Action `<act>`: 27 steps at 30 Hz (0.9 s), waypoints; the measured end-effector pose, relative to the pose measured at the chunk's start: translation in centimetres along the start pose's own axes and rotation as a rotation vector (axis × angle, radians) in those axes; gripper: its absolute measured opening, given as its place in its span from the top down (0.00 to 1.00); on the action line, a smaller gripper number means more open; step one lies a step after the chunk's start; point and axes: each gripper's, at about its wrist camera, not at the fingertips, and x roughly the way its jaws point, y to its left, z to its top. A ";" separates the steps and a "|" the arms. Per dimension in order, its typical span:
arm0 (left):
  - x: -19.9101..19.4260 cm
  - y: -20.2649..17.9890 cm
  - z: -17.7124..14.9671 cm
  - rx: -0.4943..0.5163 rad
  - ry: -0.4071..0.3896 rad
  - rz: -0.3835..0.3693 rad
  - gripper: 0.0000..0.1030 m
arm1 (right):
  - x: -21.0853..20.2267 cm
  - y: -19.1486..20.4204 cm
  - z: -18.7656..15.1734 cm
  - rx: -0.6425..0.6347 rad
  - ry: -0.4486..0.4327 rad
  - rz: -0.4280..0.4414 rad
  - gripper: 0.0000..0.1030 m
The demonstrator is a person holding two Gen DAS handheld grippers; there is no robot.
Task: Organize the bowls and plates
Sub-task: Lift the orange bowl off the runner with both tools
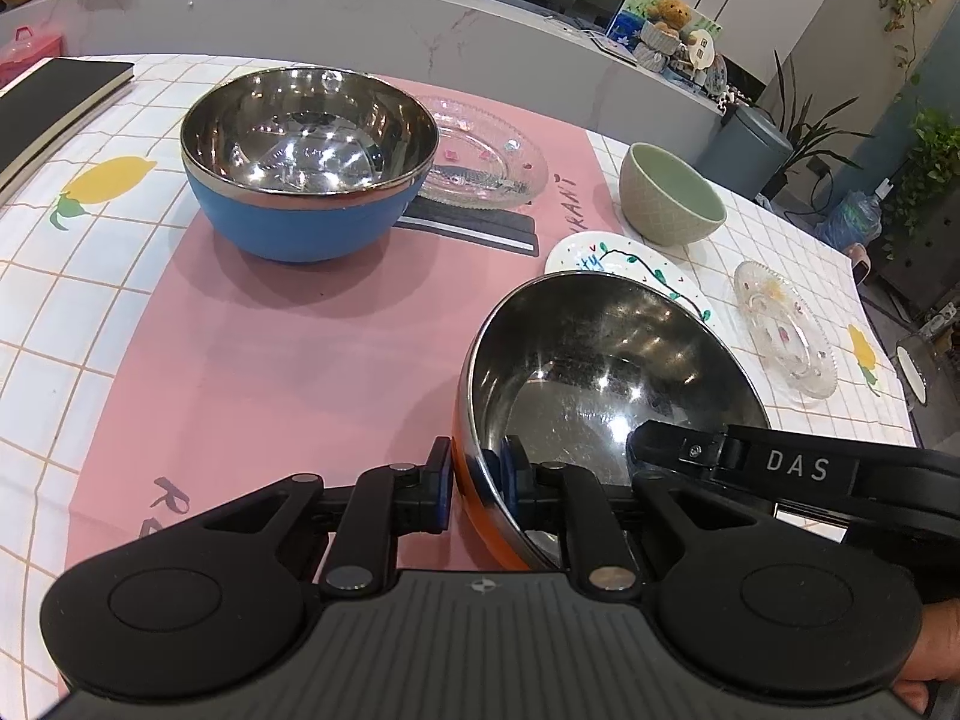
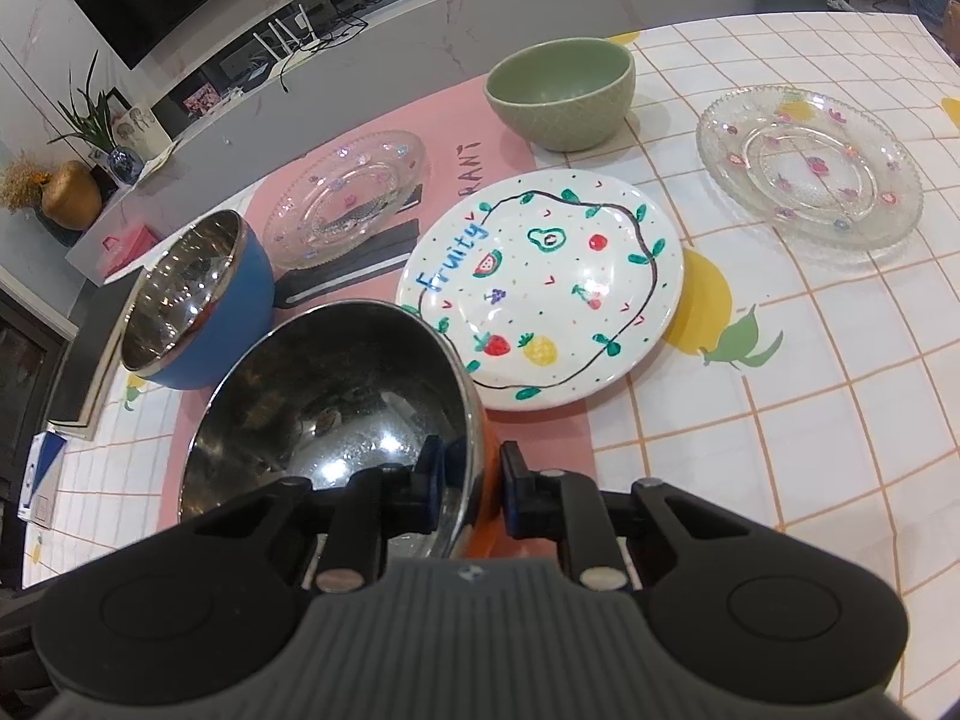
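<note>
An orange bowl [image 1: 600, 372] with a steel inside sits tilted on the pink mat, and both grippers hold its near rim. My left gripper [image 1: 477, 474] is shut on the rim's left side, one pad inside and one outside. My right gripper [image 2: 471, 474] is shut on the right side of the orange bowl [image 2: 336, 396] in the same way. A blue steel bowl [image 1: 309, 144] stands at the back left, a green bowl [image 2: 561, 93] at the back. The white "Fruity" plate [image 2: 540, 288] lies just beyond the orange bowl. One glass plate [image 2: 345, 198] rests on a dark block, another glass plate [image 2: 810, 174] lies at the right.
A black notebook [image 1: 54, 102] lies at the table's far left edge. The checked tablecloth [image 2: 780, 450] runs to the table's right edge. A grey counter [image 1: 420, 18] with cables and ornaments stands behind the table.
</note>
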 end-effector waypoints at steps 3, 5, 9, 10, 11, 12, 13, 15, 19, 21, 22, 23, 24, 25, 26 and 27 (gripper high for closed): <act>-0.6 -0.2 -0.2 0.009 -0.003 -0.002 0.83 | -0.8 -0.1 -0.2 0.007 -0.001 0.010 0.85; -1.1 -0.5 -0.4 0.025 -0.008 -0.001 0.83 | -1.3 -0.3 -0.3 0.016 -0.001 0.021 0.85; -2.1 -0.7 -0.6 0.027 -0.014 -0.004 0.83 | -2.3 -0.5 -0.4 0.039 0.000 0.047 0.85; -2.4 -0.8 -0.7 0.028 -0.016 -0.007 0.83 | -2.7 -0.6 -0.5 0.044 -0.003 0.054 0.86; -2.7 -0.9 -0.8 0.030 -0.019 -0.010 0.83 | -3.1 -0.6 -0.6 0.044 -0.007 0.060 0.86; -3.1 -1.1 -0.9 0.034 -0.022 -0.014 0.82 | -3.5 -0.7 -0.8 0.043 -0.010 0.065 0.86; -3.5 -1.2 -1.1 0.039 -0.024 -0.020 0.82 | -4.0 -0.7 -1.0 0.040 -0.012 0.067 0.86; -4.0 -1.3 -1.5 0.046 -0.022 -0.029 0.82 | -4.8 -0.8 -1.5 0.030 -0.013 0.069 0.86; -4.8 -1.5 -2.1 0.050 -0.010 -0.042 0.82 | -5.8 -1.0 -2.2 0.026 -0.004 0.079 0.86; -5.2 -1.5 -2.3 0.054 -0.010 -0.045 0.82 | -6.4 -1.0 -2.5 0.019 -0.008 0.081 0.86; -5.4 -1.6 -2.5 0.057 -0.012 -0.046 0.82 | -6.7 -0.9 -2.7 0.014 -0.011 0.082 0.86; -5.6 -1.6 -2.7 0.060 -0.013 -0.049 0.82 | -7.0 -0.9 -2.9 0.010 -0.013 0.081 0.86; -5.8 -1.7 -2.9 0.062 -0.012 -0.051 0.82 | -7.2 -0.9 -3.2 0.008 -0.014 0.081 0.86; -5.9 -1.7 -3.0 0.065 -0.010 -0.052 0.82 | -7.4 -1.0 -3.4 0.007 -0.014 0.081 0.86; -6.0 -1.8 -3.2 0.068 -0.009 -0.053 0.82 | -7.6 -1.1 -3.7 0.007 -0.014 0.080 0.86; -6.1 -1.9 -3.4 0.071 -0.007 -0.053 0.82 | -7.8 -1.1 -3.9 0.007 -0.015 0.078 0.86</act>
